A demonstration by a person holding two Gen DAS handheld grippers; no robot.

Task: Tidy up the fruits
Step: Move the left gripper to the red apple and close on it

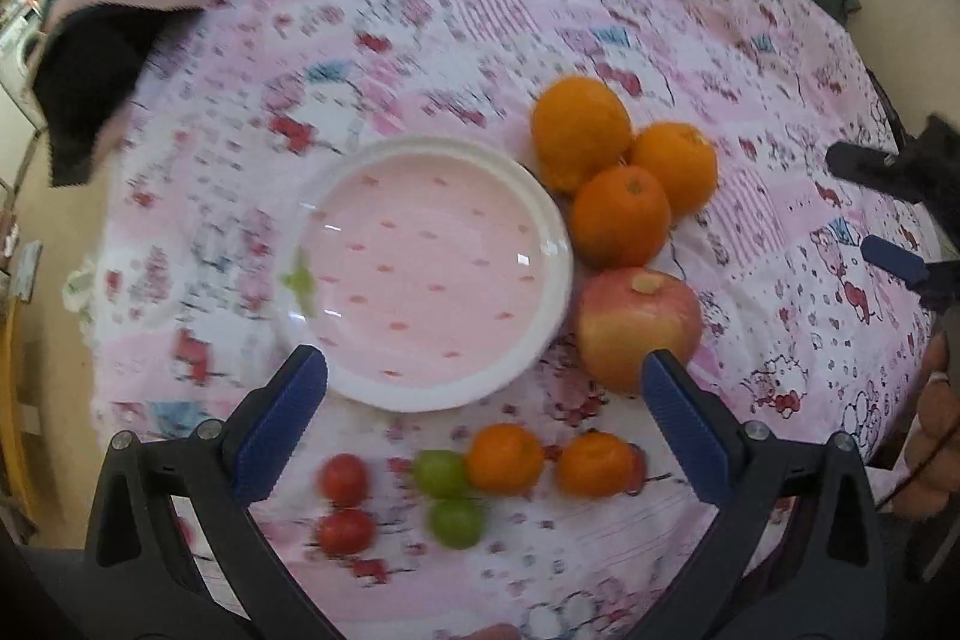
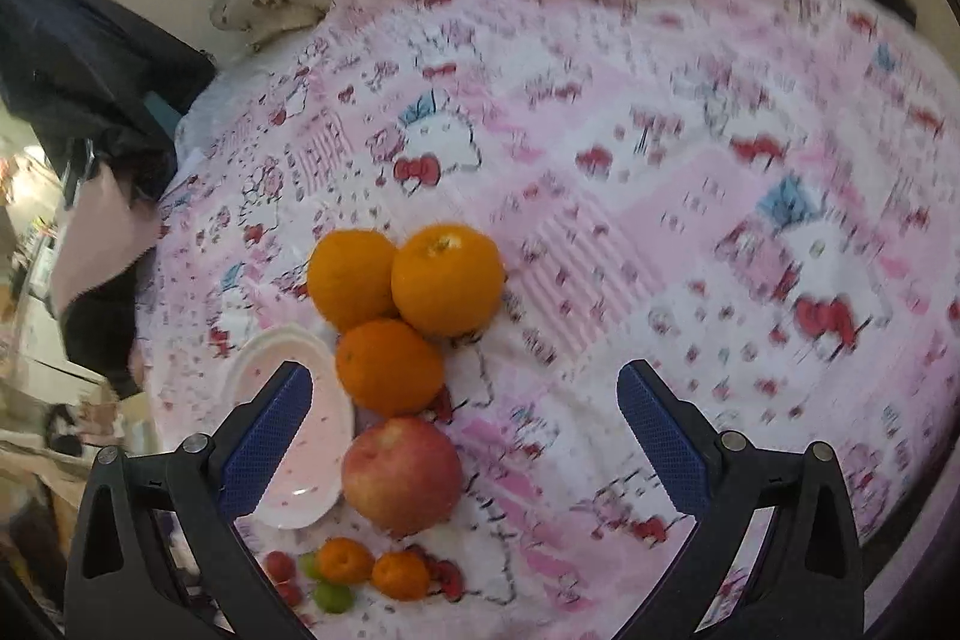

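Left wrist view: left gripper (image 1: pixel 483 376) jaws wide apart, nothing held, hovering over the near rim of the empty plate (image 1: pixel 543 196); right gripper (image 2: pixel 465 394) also spread open and empty, hanging above the fruit from the other side. Apple (image 1: pixel 639 322) sits just beside the plate rim, close by the left gripper's right finger; three big oranges (image 1: pixel 621 214) are bunched touching each other beyond it. Nearer the person: two small mandarins (image 1: pixel 504 458), two green grapes (image 1: pixel 441 472) and two cherry tomatoes (image 1: pixel 343 478), loosely grouped. Risks, as I judge them: round fruit on a soft printed bedsheet (image 1: pixel 480 10) rolls if nudged; pulling one orange from the cluster likely shifts the others; tomatoes and grapes could get squashed by a hard squeeze; plate may tip on the bedding if loaded on one side. Both grippers working the same patch could collide. Plenty of open sheet far side and right; the sheet's edge falls away near the dark clothing (image 1: pixel 90 58) at left.
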